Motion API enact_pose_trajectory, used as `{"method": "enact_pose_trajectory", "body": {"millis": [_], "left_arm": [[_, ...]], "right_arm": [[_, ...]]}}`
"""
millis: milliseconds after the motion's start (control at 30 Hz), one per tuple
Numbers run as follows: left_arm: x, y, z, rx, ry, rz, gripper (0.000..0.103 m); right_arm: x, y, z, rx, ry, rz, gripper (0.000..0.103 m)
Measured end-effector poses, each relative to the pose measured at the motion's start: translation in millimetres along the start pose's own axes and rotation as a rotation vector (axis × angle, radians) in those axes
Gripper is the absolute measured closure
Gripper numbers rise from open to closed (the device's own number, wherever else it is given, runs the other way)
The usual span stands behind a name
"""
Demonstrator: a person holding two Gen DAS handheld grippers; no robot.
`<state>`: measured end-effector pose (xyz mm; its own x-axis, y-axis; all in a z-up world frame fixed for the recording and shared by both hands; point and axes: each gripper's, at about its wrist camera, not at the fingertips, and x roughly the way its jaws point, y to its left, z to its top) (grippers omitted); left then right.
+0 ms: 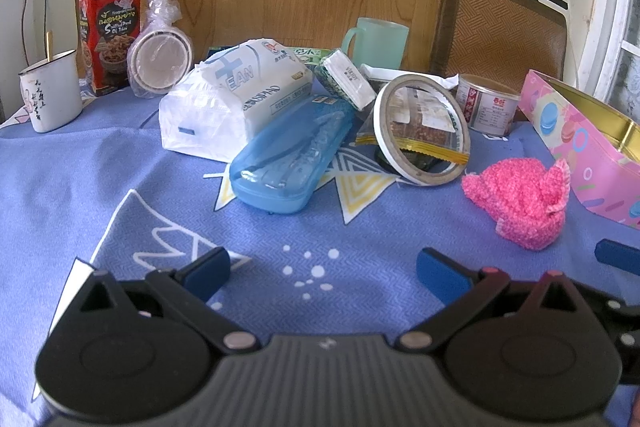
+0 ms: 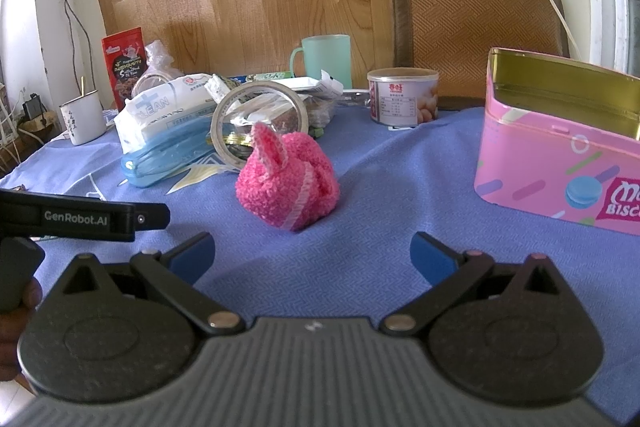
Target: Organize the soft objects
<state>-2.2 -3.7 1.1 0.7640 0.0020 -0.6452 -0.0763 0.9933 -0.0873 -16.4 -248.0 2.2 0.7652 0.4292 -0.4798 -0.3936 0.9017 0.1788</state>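
A fluffy pink knitted bundle (image 2: 286,183) lies on the blue tablecloth, just ahead of my right gripper (image 2: 312,255), which is open with nothing between its fingers. In the left wrist view the same pink bundle (image 1: 520,199) sits to the right of my left gripper (image 1: 322,269), also open and empty. A pink biscuit tin (image 2: 560,151) with no lid stands to the right of the bundle; its gold inside shows. The pink tin (image 1: 580,143) also appears at the left view's right edge. A white tissue pack (image 1: 236,95) lies further back.
A blue plastic case (image 1: 288,155), a tape roll (image 1: 420,131), a snack bag, a small can (image 2: 402,95), a green mug (image 2: 324,59), a white enamel cup (image 1: 50,91) and a red pouch (image 1: 110,27) crowd the table's back. A chair back (image 2: 476,27) stands behind. The other gripper's body (image 2: 80,215) is at left.
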Motion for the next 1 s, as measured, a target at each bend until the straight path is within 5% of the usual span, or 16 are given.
{"method": "enact_pose_trajectory", "body": {"millis": [267, 567, 633, 700, 767, 800, 1000], "left_arm": [[-8, 17, 11, -0.092, -0.021, -0.162, 0.0], [-8, -33, 39, 0.029, -0.04, -0.382, 0.009], [0, -47, 46, 0.046, -0.012, -0.427, 0.015], [15, -54, 49, 0.042, 0.071, -0.439, 0.026], [27, -60, 49, 0.026, 0.134, -0.474, 0.05], [30, -62, 49, 0.015, 0.157, -0.473, 0.051], [4, -98, 71, 0.1, 0.061, -0.513, 0.053]], "right_arm": [[-4, 5, 3, -0.051, -0.023, 0.008, 0.0], [6, 14, 18, -0.18, -0.014, 0.046, 0.004], [16, 16, 21, -0.22, 0.022, 0.051, 0.008], [30, 16, 23, -0.248, 0.074, 0.064, 0.037], [38, 13, 24, -0.234, 0.086, 0.084, 0.054], [39, 13, 26, -0.234, 0.084, 0.07, 0.06], [0, 1, 37, -0.244, -0.102, -0.013, 0.064]]}}
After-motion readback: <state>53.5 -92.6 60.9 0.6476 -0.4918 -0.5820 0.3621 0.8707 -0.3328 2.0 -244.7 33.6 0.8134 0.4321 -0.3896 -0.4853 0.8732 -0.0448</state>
